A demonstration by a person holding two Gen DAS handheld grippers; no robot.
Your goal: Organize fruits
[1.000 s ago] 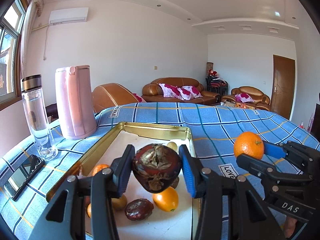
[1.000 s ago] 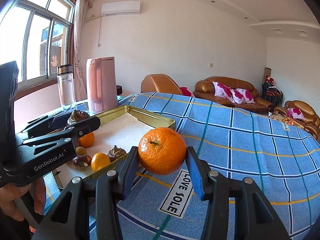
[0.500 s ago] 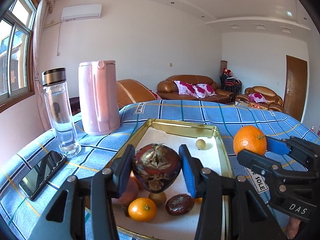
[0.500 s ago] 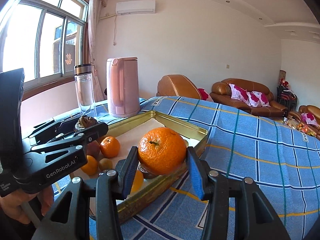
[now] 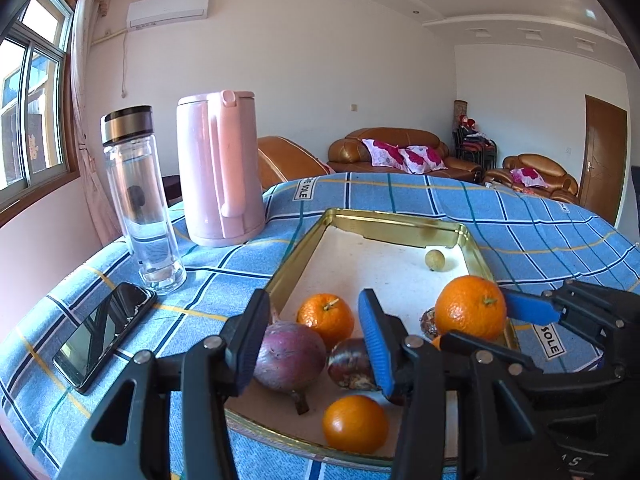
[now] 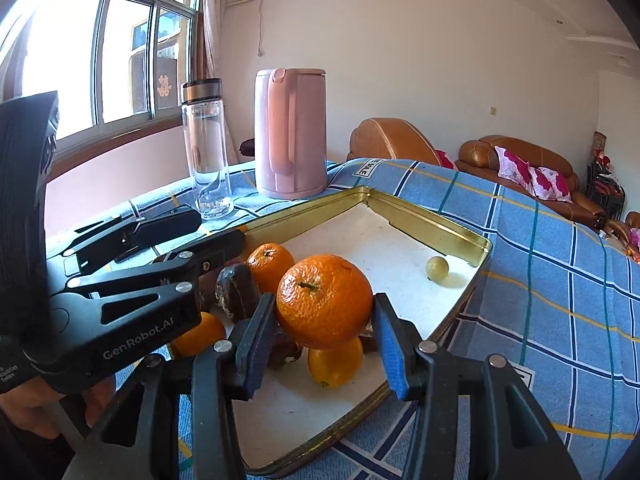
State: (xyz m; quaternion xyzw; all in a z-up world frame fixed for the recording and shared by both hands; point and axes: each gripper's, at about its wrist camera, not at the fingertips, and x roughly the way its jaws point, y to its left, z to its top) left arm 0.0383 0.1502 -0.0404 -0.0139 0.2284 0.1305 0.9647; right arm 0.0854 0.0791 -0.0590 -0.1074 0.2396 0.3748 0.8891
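A gold tin tray [image 5: 394, 222] [image 6: 436, 226] with a white liner sits on the blue checked tablecloth. My left gripper [image 5: 314, 342] is open over the tray's near left corner, empty. Between and below its jaws lie a purple fruit [image 5: 290, 356] and a dark brown fruit [image 5: 350, 364]. Two oranges [image 5: 326, 316] [image 5: 355, 424] and a small green fruit [image 5: 435, 259] also lie in the tray. My right gripper [image 6: 324, 340] is shut on a large orange [image 6: 324, 300], also in the left wrist view [image 5: 470, 306], and holds it above the tray's near right part.
A pink kettle [image 5: 220, 168] and a clear water bottle [image 5: 138, 196] stand left of the tray. A black phone [image 5: 104, 334] lies flat at the near left. Sofas and a door stand beyond the table.
My left gripper has opened and let go of the dark fruit, which now lies in the tray. My right gripper has carried the orange left, over the tray.
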